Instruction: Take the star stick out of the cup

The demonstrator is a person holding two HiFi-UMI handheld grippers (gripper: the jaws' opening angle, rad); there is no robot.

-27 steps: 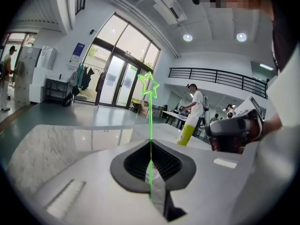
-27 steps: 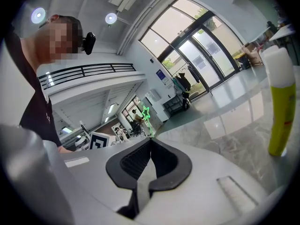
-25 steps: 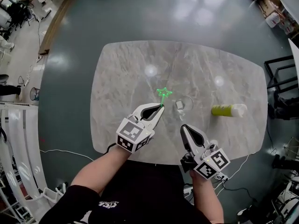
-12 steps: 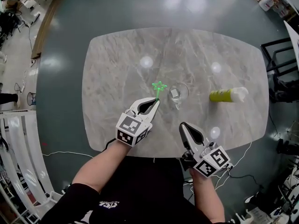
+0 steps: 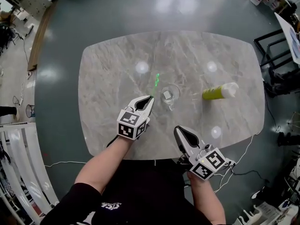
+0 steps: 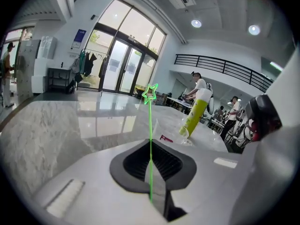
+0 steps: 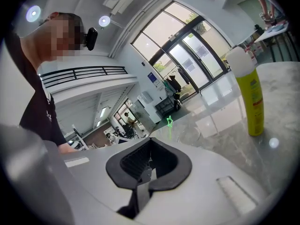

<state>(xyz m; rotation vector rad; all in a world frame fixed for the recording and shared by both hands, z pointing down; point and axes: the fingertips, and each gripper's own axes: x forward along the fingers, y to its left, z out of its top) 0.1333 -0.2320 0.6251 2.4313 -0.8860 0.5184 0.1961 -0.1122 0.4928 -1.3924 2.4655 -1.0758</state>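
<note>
Star stick [image 5: 157, 78] — a faint green blur near the cup [image 5: 171, 92].

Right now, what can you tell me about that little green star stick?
The star stick is a thin, bright green rod, plastic by its look, topped with a small outlined star. In the left gripper view it stands upright, its lower end pinched between the closed jaws of the left gripper, the only thing seen touching it. It is out of the clear cup, which stands just to its right on the marble table. The head view shows it only as a blurred green streak.
</note>
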